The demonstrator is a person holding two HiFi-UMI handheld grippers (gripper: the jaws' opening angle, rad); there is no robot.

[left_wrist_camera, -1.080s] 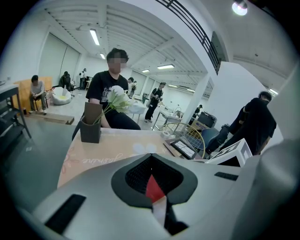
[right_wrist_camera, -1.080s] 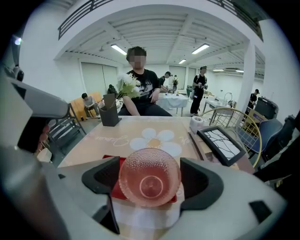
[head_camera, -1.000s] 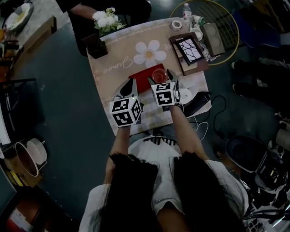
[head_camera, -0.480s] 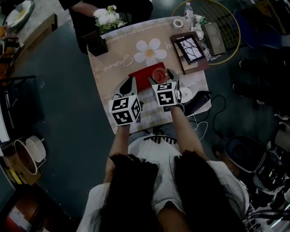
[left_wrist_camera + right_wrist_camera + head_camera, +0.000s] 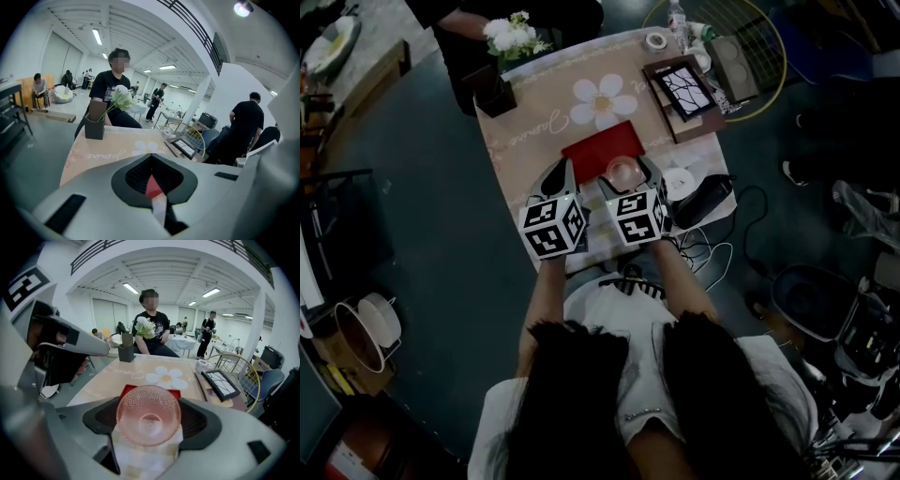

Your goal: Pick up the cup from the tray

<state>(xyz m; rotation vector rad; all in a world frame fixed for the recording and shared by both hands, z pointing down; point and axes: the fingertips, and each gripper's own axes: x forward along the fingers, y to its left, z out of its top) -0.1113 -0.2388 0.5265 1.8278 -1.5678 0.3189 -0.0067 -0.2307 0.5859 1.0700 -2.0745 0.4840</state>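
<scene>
The table (image 5: pixel 520 141) carries a beige cloth with a big white daisy printed on it and a checked strip along the near edge. A person in a black shirt (image 5: pixel 153 325) sits at its far side, behind a dark box of white flowers (image 5: pixel 497 92). On the right part lies a framed picture (image 5: pixel 684 86), and behind it a roll of tape (image 5: pixel 655 39).

The red tray (image 5: pixel 592 145) lies in the middle of the cloth. One second ago the cup stood inside the tray's right part, with red all around it. Now the tray is bare.

The left gripper (image 5: pixel 153 183) stays just left of the tray's near corner, almost where it was before. Its jaws are pressed together with nothing between them. Only a thin slit remains, and through it show a little of the red tray and the checked cloth.

The right gripper (image 5: pixel 149 420) has come back toward the person. Its two dark pads clamp the sides of the cup (image 5: pixel 148 414), a pink glass cup with a dotted wall, its mouth turned to the camera. The cup is raised off the tray. In the right gripper view the checked cloth shows below the cup and the tray's near edge behind it.
</scene>
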